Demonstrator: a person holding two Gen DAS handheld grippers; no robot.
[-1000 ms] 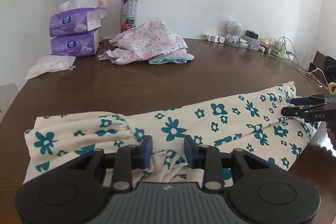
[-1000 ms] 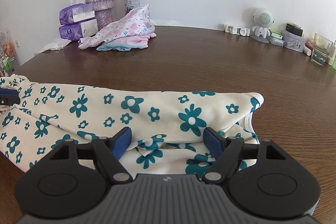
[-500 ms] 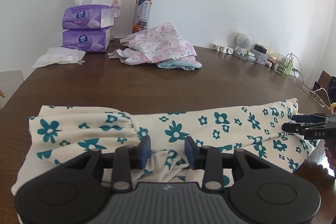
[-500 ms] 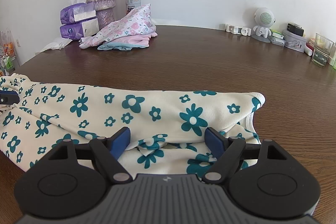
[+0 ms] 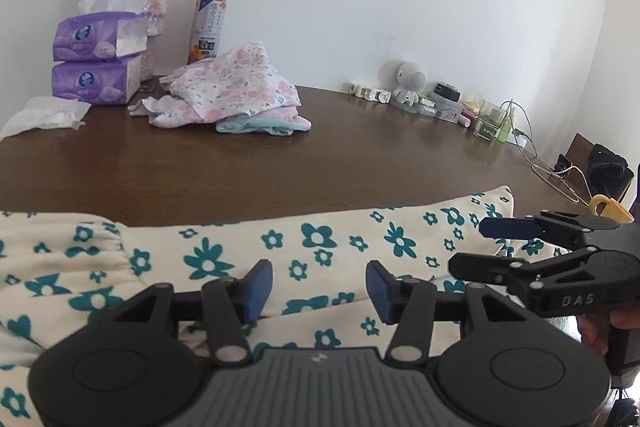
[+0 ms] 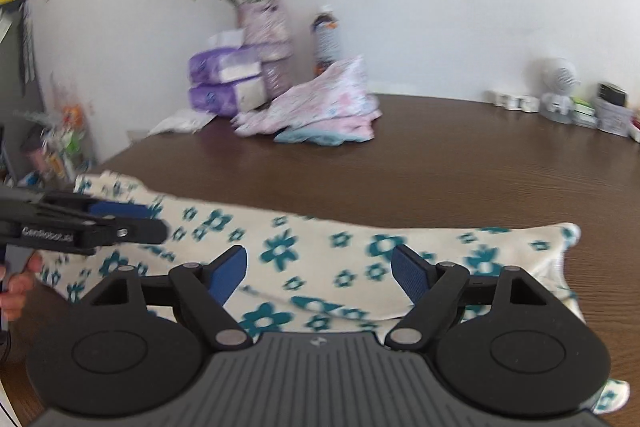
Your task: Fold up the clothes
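- The cream cotton garment printed with teal flowers (image 5: pixel 320 247) lies as a long band across the near edge of the brown wooden bench (image 5: pixel 280 167), with a gathered elastic part at its left and a hemmed end at its right (image 6: pixel 560 239).
- It looks doubled lengthwise, so this seems to be a point between folds; whether more folds are wanted, the views do not settle.
- The left tool (image 5: pixel 319 285) hovers over the middle of the band with its blue pads spread wide and nothing between them; cloth shows through the gap below.
- The right tool (image 6: pixel 318 269) is likewise spread wide and empty, above the right half of the garment; its view is blurred.
- Each tool appears at the edge of the other's view, so the 2 are near each other.
- A further fold would call for each tool to pinch an end or corner and carry it over squarely.
- A pile of pink floral clothes (image 5: pixel 232 95) sits far left, beside 2 purple tissue packs (image 5: pixel 96 63).
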